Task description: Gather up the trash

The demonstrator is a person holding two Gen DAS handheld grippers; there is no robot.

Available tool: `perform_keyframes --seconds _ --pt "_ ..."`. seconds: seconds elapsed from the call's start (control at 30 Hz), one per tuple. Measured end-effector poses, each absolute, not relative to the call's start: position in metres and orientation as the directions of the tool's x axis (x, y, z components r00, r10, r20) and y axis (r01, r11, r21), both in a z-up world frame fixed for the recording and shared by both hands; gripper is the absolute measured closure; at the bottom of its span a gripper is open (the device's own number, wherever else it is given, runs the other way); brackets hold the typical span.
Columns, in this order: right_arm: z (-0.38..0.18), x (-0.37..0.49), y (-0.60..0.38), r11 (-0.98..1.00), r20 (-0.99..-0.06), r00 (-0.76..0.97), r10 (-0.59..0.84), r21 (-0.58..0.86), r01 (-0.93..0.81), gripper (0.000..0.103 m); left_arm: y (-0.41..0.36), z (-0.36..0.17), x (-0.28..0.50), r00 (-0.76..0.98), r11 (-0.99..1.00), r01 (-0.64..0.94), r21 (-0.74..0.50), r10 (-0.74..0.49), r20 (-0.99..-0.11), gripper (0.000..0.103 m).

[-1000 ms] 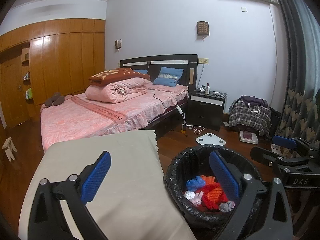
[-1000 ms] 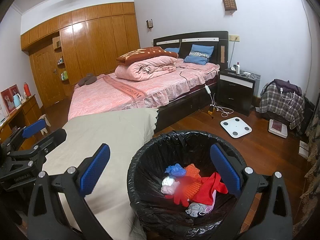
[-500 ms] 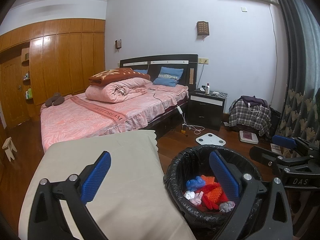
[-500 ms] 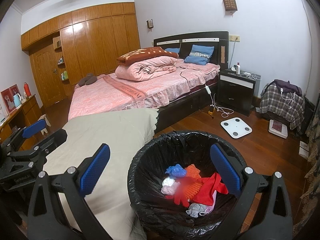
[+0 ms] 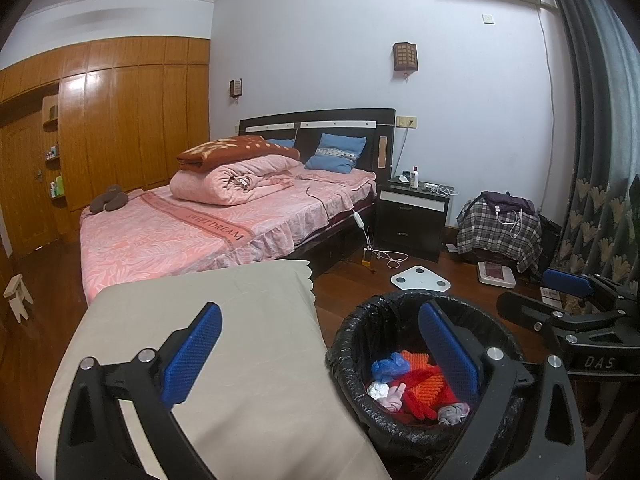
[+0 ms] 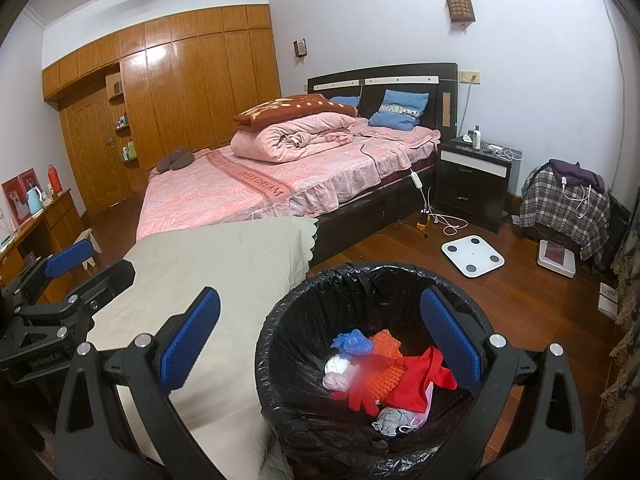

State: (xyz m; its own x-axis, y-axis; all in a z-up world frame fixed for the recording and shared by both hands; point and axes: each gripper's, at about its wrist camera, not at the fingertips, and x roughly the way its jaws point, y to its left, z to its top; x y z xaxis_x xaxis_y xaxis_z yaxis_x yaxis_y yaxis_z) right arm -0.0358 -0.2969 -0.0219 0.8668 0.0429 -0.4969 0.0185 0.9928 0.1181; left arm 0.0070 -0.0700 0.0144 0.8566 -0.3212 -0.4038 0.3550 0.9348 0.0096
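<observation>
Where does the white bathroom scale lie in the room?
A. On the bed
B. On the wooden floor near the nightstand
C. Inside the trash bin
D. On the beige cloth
B: the scale lies flat on the wooden floor, in front of the nightstand and beyond the trash bin.

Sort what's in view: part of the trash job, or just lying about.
Job:
- round bin lined with a black plastic bag
- crumpled red, orange and blue trash inside it
- open left gripper and open right gripper

Lying about:
- white square bathroom scale
- beige cloth-covered table
</observation>
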Motion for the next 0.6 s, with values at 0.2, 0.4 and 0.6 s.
perform_keyframes --seconds 0.2,0.4,0.6 --pt "-0.0216 -0.0359 -0.2963 0.993 -0.497 0.867 0.042 0.118 0.019 0.006 -0.0702 0.0145 0.0070 0.856 0.935 0.355 0.011 -0.321 -0.405 0.006" --pt "-0.0219 -0.0357 -0.2967 0.993 -0.497 0.866 0.044 0.118 0.018 0.006 -0.0702 0.0146 0.0071 0.856 0.935 0.355 0.010 -0.320 -0.405 0.006" --pt "-0.0212 -0.0355 -0.2943 0.993 -0.498 0.866 0.043 0.117 0.018 0.006 -0.0697 0.0143 0.0075 0.856 0.935 0.355 0.010 -0.321 -0.406 0.006"
